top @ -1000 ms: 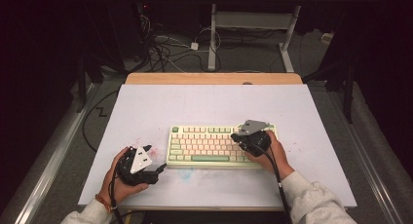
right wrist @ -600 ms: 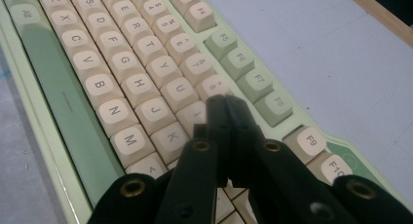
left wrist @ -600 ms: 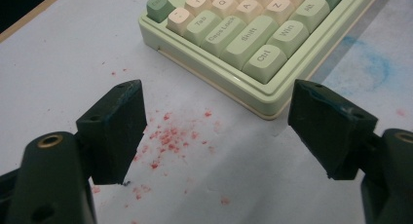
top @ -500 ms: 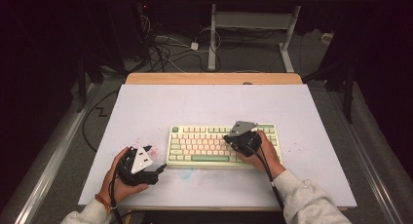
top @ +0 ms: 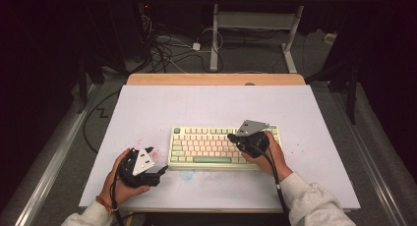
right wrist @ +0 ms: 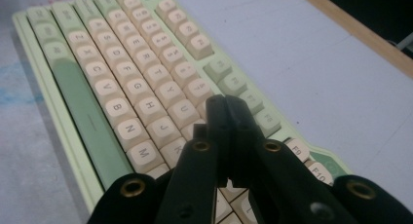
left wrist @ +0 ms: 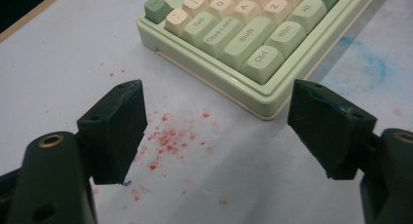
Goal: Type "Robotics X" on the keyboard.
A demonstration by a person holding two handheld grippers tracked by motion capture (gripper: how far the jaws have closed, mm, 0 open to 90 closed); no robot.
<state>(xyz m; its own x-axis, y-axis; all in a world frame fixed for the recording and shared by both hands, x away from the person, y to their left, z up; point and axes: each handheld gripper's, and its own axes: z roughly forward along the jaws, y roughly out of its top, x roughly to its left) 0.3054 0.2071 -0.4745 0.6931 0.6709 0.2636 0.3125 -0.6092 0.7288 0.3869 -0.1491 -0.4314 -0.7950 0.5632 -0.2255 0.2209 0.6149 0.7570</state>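
Resting over the keys of the green keyboard (top: 216, 147) on the counter (top: 206, 108), the right hand-held gripper (right wrist: 226, 112) is closed on nothing, while the left hand-held gripper (left wrist: 216, 131) gapes empty just beside the keyboard's corner.

A white mat (top: 147, 113) covers the table, and a strip of bare wood (top: 216, 79) shows along its far edge. Red specks (left wrist: 168, 136) dot the mat near its left front, with a faint blue smudge (left wrist: 370, 68) close by and pale pink speckling (top: 300, 147) out to the right. Beyond the table, a tangle of cables (top: 167, 49) lies on the dark floor, beside white desk legs (top: 215, 39). A metal rail (top: 54, 157) runs down the left side.
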